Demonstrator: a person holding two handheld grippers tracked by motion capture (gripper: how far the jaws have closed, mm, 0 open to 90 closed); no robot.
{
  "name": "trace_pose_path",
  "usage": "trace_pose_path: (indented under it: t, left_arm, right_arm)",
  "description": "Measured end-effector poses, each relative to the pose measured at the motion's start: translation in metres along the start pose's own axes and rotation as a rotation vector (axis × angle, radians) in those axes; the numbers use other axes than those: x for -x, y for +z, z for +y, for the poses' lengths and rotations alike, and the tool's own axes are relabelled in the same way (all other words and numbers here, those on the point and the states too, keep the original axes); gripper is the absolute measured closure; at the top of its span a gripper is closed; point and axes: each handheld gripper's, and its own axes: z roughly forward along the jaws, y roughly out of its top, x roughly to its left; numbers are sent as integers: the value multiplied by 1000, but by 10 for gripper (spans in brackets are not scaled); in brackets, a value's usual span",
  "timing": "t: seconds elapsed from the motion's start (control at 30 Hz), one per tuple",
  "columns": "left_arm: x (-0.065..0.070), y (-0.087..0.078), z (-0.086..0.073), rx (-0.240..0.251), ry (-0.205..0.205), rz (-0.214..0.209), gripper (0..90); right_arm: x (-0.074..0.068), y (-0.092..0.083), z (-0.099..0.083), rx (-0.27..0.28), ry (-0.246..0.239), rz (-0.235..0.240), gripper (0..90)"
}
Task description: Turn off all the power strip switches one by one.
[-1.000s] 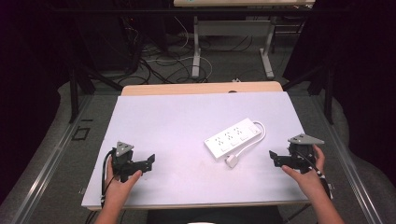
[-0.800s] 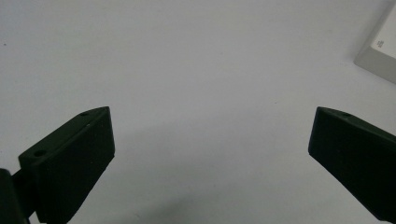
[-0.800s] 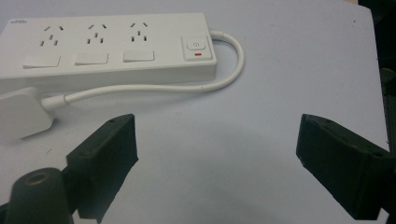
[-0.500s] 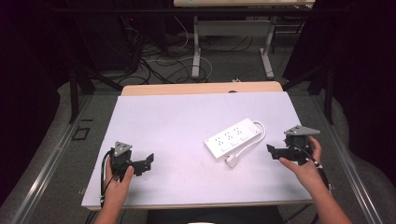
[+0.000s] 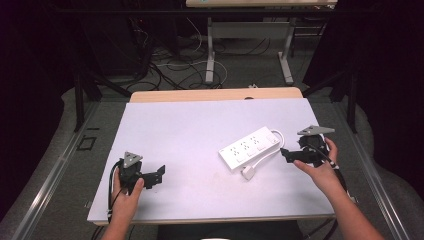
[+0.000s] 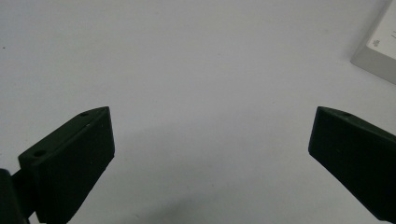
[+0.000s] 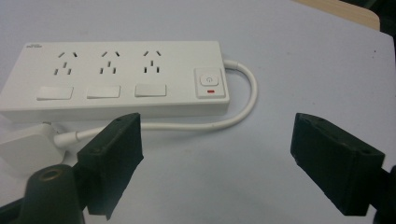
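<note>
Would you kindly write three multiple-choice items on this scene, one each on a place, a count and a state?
1. Where does the power strip lie on the table?
A. at its left edge
B. right of the middle, in front of the right gripper
C. on the floor

2. How many socket groups does the power strip carry?
A. three
B. five
C. one

3. How do the right gripper's jaws stand?
A. clamped on the plug
B. shut on nothing
C. apart, with nothing between them

Answers: 1 B, the high view shows it right of centre, just ahead of that gripper. 2 A, the right gripper view shows three groups beside one switch. 3 C, the right gripper view shows bare table between the two jaws, with the cable beyond them.
</note>
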Motion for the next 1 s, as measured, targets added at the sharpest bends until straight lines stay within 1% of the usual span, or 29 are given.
trace_pose_path:
  t: [0.07, 0.13, 0.2, 0.33, 0.43, 0.47, 0.5, 0.57, 0.63, 0.67, 0.77, 0.83, 1.0]
  left_arm:
    - [0, 0, 0, 0, -1, 0, 4]
    - [0, 0, 0, 2, -6, 0, 4]
    - [0, 0, 0, 3, -7, -1, 4]
    - [0, 0, 0, 0, 2, -5, 4]
    - [0, 0, 0, 3, -7, -7, 4]
    - [0, 0, 0, 3, -7, -6, 4]
    - [0, 1, -1, 10, -9, -4, 4]
    - [0, 0, 0, 3, -8, -7, 4]
    - [-1, 1, 0, 4, -9, -7, 4]
    - [-1, 1, 0, 4, -9, -7, 4]
    - [0, 1, -1, 10, -10, -6, 4]
    - [-1, 1, 0, 4, -7, -8, 4]
    - [-1, 1, -1, 2, -9, -9, 4]
  right_arm:
    - [-1, 0, 2, -6, 0, 3, 178]
    - [-1, 3, 9, -6, -21, 0, 201]
    - [-1, 5, 11, -7, -20, 2, 202]
    - [-3, 11, 21, -28, -33, -1, 205]
    - [-2, 14, 25, -33, -47, -7, 221]
    - [-3, 16, 26, -35, -40, -11, 231]
    - [-2, 17, 27, -39, -46, -11, 236]
    - [-2, 18, 28, -43, -45, -11, 238]
    - [-2, 23, 32, -64, -40, -15, 250]
    - [-2, 23, 32, -64, -40, -15, 250]
    - [0, 28, 35, -74, -44, -16, 277]
    - [2, 32, 38, -88, -45, -14, 319]
    - [5, 39, 42, -109, -50, -18, 344]
